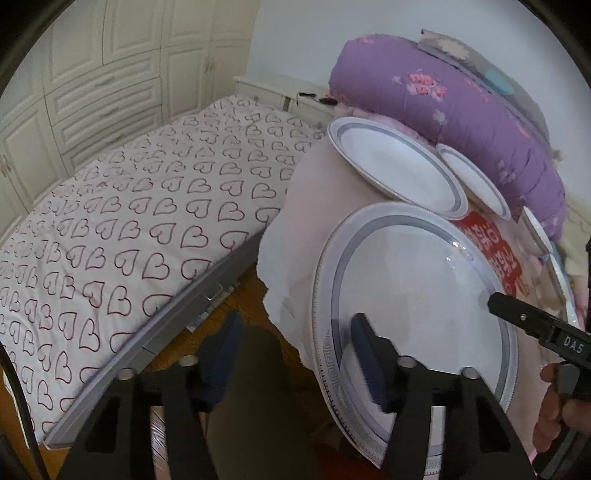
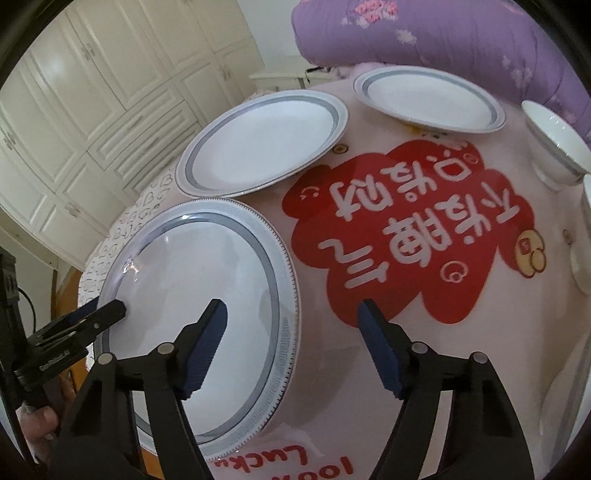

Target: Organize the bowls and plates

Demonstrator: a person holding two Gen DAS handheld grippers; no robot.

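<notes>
Plates and bowls sit spread over a pale pink tablecloth (image 2: 443, 350) printed with a red cloud shape bearing white characters (image 2: 406, 236).

Nearest the table's edge lies the large round white plate with a grey band and a key-patterned rim (image 2: 177, 266). Behind it is a second white plate with a grey band (image 2: 262, 144), close but not clearly touching. A third plate like it (image 2: 428, 99) sits further back, by a rolled purple flowered quilt (image 2: 443, 33). A white bowl with a grey line near its lip (image 2: 554, 147) stands at the far right of the table, and beside it are more white dishes I cannot make out.

Both claws point down at the large plate from opposite sides. The left gripper (image 1: 295, 358) is partly open. One blue pad is over the plate's white centre and the other is off the plate, beyond the table's edge, so the rim lies in the gap with nothing pinched. The right gripper (image 2: 293, 347) stands a little wider. It straddles the opposite rim, one pad over the plate and one over the cloth, and it is not gripping either.

A hand (image 2: 40, 417) holds the left tool's handle. A bed with a heart-patterned sheet (image 1: 129, 203) and a cream panelled wardrobe (image 2: 92, 110) lie beyond.
</notes>
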